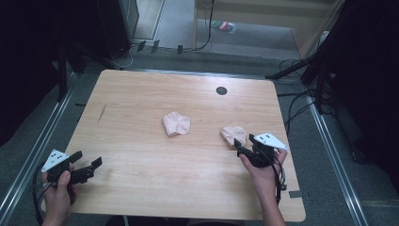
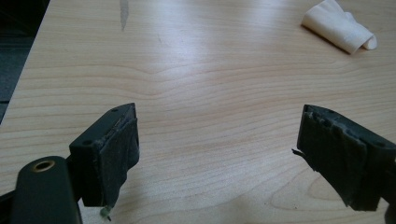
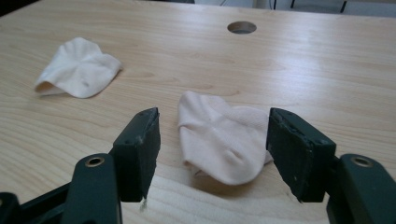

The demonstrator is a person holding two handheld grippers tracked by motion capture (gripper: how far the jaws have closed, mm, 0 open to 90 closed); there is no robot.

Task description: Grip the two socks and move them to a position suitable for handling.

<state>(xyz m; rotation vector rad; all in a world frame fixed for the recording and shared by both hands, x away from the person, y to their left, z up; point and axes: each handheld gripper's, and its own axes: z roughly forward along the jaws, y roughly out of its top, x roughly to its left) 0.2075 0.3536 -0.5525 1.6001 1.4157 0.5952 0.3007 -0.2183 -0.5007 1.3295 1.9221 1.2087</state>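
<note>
right gripper (image 3: 212, 154) fingers apart around the near sock (image 3: 219, 140); left gripper (image 2: 219, 158) fingers apart over bare table (image 2: 196, 70)

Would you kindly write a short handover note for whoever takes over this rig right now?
Left gripper: open, holding nothing, over the table's near left corner.
Right gripper: open, its fingers on either side of the near sock, not yet closed.
The far sock lies mid-table, apart from both grippers.
Done: right gripper lined up on the near sock.
Left: grasp it; the far sock is untouched.
</note>
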